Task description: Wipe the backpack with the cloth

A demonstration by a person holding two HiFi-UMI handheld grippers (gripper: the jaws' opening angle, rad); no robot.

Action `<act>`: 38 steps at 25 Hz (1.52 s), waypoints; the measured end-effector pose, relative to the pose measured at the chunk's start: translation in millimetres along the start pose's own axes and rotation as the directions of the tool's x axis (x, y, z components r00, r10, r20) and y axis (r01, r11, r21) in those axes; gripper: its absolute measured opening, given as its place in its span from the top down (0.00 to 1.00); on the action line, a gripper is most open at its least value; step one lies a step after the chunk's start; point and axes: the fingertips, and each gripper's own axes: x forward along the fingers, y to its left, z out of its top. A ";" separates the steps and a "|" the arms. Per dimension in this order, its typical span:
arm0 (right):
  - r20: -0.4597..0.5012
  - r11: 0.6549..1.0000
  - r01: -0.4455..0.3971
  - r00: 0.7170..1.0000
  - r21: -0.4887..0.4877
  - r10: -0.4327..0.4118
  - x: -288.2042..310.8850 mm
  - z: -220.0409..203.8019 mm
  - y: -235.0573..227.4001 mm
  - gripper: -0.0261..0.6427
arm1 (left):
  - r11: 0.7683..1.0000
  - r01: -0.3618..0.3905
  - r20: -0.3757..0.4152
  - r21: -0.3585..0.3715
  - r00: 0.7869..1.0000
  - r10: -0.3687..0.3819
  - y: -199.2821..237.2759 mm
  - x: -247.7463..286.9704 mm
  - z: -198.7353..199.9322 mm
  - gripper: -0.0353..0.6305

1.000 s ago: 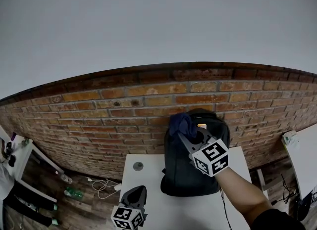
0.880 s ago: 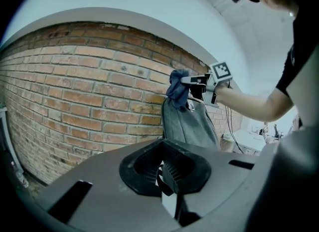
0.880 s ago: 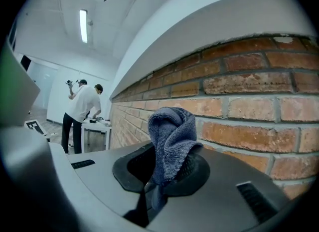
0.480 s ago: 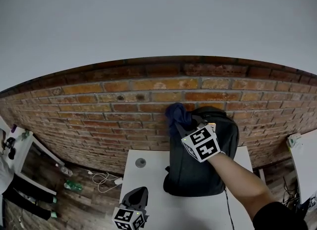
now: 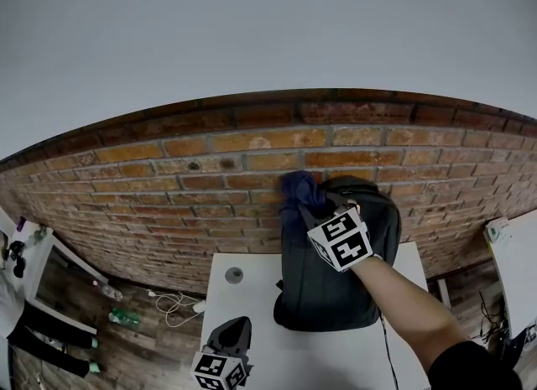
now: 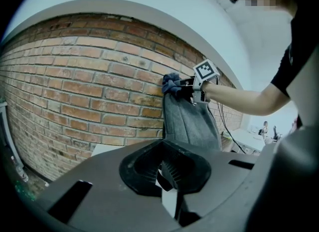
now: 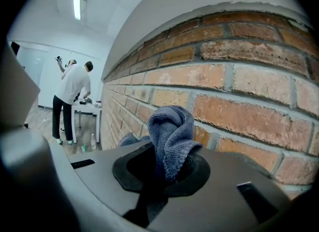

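The blue cloth (image 7: 172, 131), soft, light and limp, handles best gripped by a bunched fold. The right claw (image 7: 167, 168) is clamped on it so, at the top of the dark grey backpack (image 5: 331, 283). The backpack stands upright on the white bench (image 5: 243, 309) against the brick wall (image 5: 168, 187). The left claw (image 6: 169, 173) is together and empty.

- The backpack (image 5: 327, 283) is dark grey and plain-fronted. It stands upright on the white table (image 5: 243, 313), at the table's 12 o'clock edge, with its back against the brick wall (image 5: 168, 187).
- The cloth (image 5: 299, 190) is a dark blue terry rag, bunched into a folded lump and pinched in my right claw (image 5: 317, 210). It sits on the backpack's top corner at about 11 o'clock, close against the bricks.
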 end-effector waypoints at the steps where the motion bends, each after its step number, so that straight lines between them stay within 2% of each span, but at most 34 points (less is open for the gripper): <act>1: 0.002 1.000 0.001 1.000 0.011 -0.001 -1.1 -0.7 -1.4 0.90 | 1.000 0.002 -0.001 0.001 1.000 -0.002 -0.4 0.3 0.0 0.96; 13: -0.010 0.997 0.007 1.000 0.082 -0.006 -14.8 -7.3 -26.5 0.88 | 1.000 0.011 -0.011 0.013 1.000 -0.011 -6.1 2.3 0.8 0.96; 31: -0.053 0.978 0.185 0.982 0.100 -0.180 -78.7 -40.8 -114.5 0.88 | 0.998 0.051 -0.020 0.042 0.999 -0.050 -30.3 13.6 7.0 0.96; 38: -0.078 0.963 0.225 0.973 0.147 -0.215 -97.5 -57.6 -137.4 0.88 | 0.997 0.060 -0.019 0.054 0.998 -0.059 -37.4 15.6 10.9 0.96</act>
